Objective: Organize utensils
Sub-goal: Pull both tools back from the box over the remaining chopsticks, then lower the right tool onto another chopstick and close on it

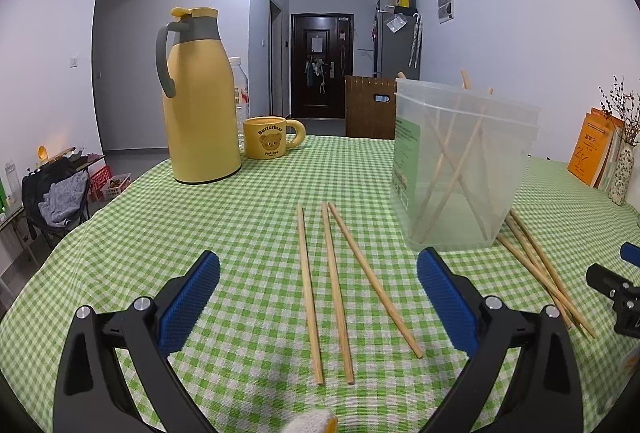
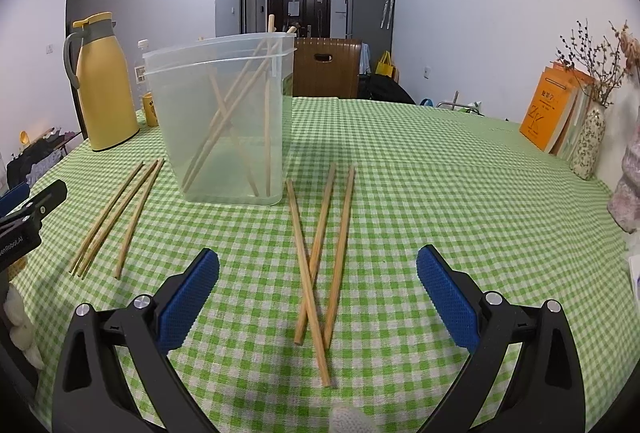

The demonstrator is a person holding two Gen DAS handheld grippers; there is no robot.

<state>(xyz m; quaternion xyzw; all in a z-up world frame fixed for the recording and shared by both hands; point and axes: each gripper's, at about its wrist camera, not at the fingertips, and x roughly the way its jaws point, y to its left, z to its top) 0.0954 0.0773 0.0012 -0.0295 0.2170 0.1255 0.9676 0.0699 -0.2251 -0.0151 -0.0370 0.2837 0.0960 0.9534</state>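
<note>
A green checked tablecloth [image 1: 248, 193] fills the lower half of both views, and on it, right of centre in the left view, stands a clear plastic bin [image 1: 460, 165] holding several wooden chopsticks [image 1: 452, 169] that lean crossed against its walls, their exact count blurred by the cloudy plastic. At upper left stand a yellow thermos [image 1: 200, 101] and a bear mug [image 1: 270, 141], with a bottle behind them mostly hidden. The left gripper [image 1: 318, 289] gapes wide and empty over three loose chopsticks [image 1: 332, 289], while the right gripper [image 2: 318, 289], equally wide and empty, hovers over three crossed chopsticks [image 2: 320, 253] in the frame's lower centre.
</note>
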